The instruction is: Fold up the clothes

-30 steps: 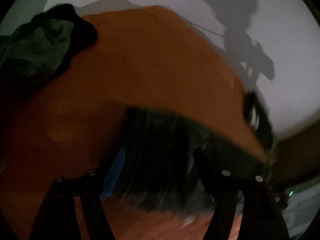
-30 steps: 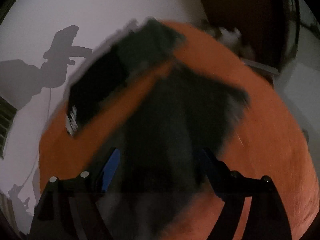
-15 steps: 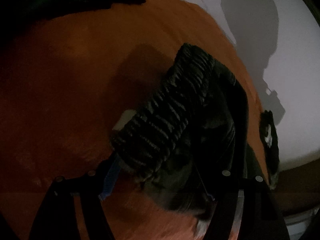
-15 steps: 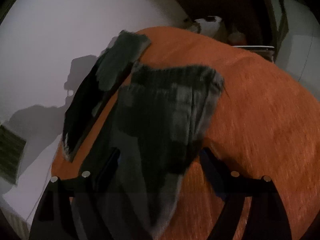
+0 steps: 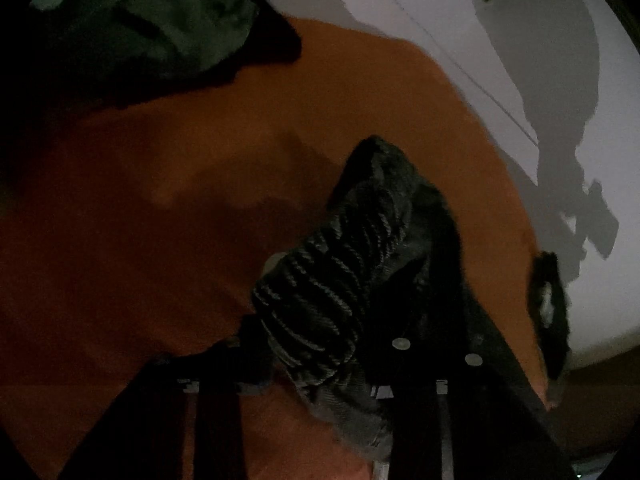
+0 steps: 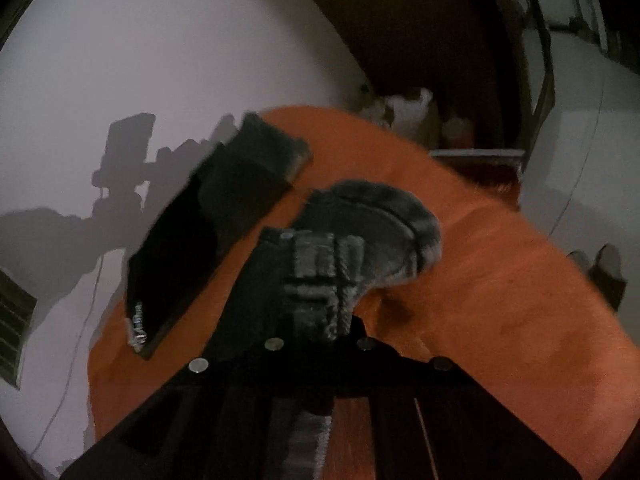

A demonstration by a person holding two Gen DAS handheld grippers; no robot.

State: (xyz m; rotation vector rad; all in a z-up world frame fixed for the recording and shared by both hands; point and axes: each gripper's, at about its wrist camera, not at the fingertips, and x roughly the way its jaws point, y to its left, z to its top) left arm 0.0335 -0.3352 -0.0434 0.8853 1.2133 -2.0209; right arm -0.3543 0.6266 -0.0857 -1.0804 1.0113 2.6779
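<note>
The dark knitted garment with a ribbed, gathered waistband (image 5: 344, 280) sits right in the left gripper (image 5: 320, 344), bunched between its black fingers, whose jaws have just been closing and now pinch the ribbed band. From that grip the cloth rises toward one o'clock, lifted off the orange fabric-covered surface (image 5: 168, 216). In the right wrist view the same garment (image 6: 360, 236) runs straight up from the right gripper (image 6: 320, 336), at twelve o'clock; its jaws have just been closing too and are drawn together, clamped on a grey woven strip of the waistband, beyond which the cloth swells into a rounded fold with a paler grey edge. The knit looks charcoal to black, thick and cord-like at the band, softer and smoother elsewhere. At ten o'clock from the right gripper a flat black folded piece with a small white label (image 6: 192, 248) lies at the edge of the orange surface, apart from the held garment. At eleven o'clock in the left view a crumpled dark green-grey heap of clothes (image 5: 160, 28) rests on the far part of the orange surface, well apart.
</note>
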